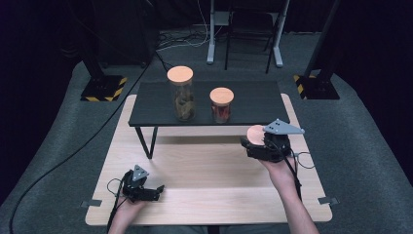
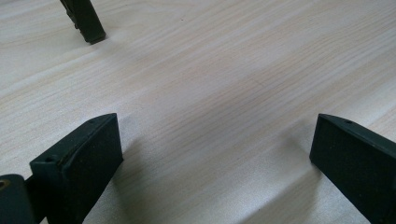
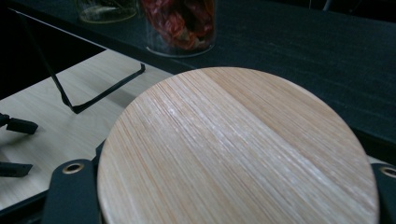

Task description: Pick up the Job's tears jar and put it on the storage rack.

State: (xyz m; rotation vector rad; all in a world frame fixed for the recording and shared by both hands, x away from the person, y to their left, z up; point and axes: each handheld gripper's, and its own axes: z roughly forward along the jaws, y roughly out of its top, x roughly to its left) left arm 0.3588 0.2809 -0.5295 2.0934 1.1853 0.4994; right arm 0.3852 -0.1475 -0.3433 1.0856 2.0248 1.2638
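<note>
My right gripper (image 1: 254,142) hovers above the table's right side, just in front of the black raised shelf (image 1: 253,100). It is shut on a round wooden lid (image 1: 255,133). That lid (image 3: 233,149) lies flat between the fingers (image 3: 70,191), and whatever is under it is hidden. On the shelf stand a tall jar (image 1: 182,97) with brownish contents and a short jar (image 1: 221,106) of red pieces (image 3: 180,21), both with wooden lids. My left gripper (image 1: 157,191) rests low on the light wooden table (image 1: 204,195) at the front left. Its jaws (image 2: 215,140) are spread wide over bare wood.
The shelf stands on thin black wire legs (image 1: 146,141), one foot showing in the left gripper view (image 2: 86,21). Dark carpet surrounds the table, with hazard-striped stand bases (image 1: 102,88) and a metal frame (image 1: 243,34) behind. A cable (image 1: 73,151) runs across the floor at left.
</note>
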